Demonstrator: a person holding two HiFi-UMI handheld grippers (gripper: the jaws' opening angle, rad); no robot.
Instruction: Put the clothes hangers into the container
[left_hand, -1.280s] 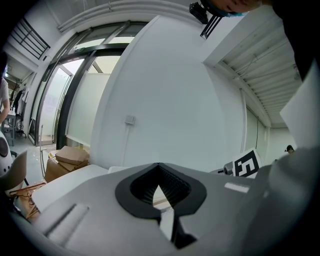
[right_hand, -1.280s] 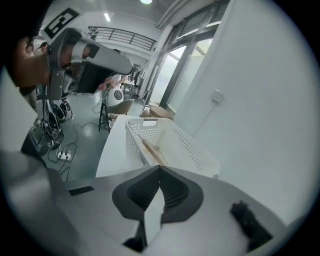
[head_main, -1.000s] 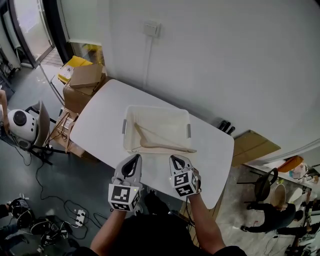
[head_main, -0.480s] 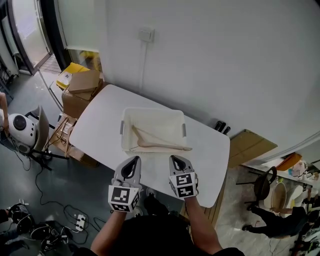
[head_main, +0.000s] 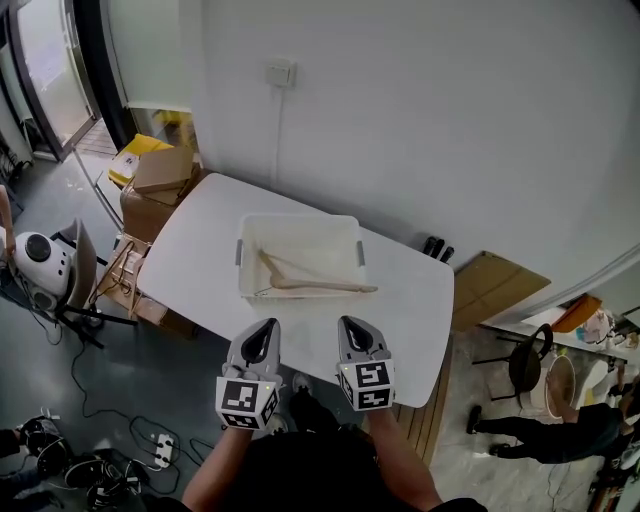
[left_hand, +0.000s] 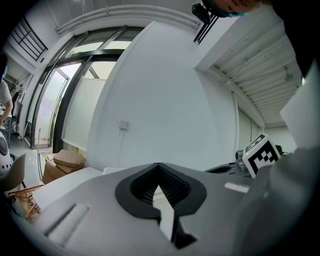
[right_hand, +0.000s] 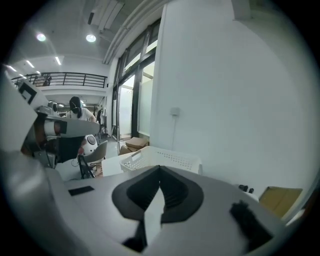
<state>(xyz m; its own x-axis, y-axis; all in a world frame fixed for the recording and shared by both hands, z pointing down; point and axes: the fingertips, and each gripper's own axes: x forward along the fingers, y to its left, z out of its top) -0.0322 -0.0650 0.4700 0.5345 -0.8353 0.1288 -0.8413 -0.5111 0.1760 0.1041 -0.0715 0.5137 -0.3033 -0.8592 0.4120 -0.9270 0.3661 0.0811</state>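
A white container (head_main: 298, 250) stands on the white table (head_main: 200, 260) and holds a wooden clothes hanger (head_main: 300, 282) that lies flat inside, its bar near the front wall. My left gripper (head_main: 268, 326) and right gripper (head_main: 352, 322) hover side by side over the table's near edge, short of the container. Both are shut with nothing between the fingers. In the right gripper view the container (right_hand: 160, 157) shows beyond the closed tips of the right gripper (right_hand: 160, 169). The left gripper (left_hand: 159, 166) points along the table toward the wall.
Cardboard boxes (head_main: 160, 172) are stacked off the table's far left corner. A chair and a round white device (head_main: 40, 255) stand at the left, with cables (head_main: 60, 450) on the floor. Flat cardboard (head_main: 495, 290) leans at the right. A person (head_main: 520, 425) is at the lower right.
Both grippers have drawn back from the container toward the table's near edge. The right one has risen and rolled, so its marker cube stands squarer. The hanger stays in the container.
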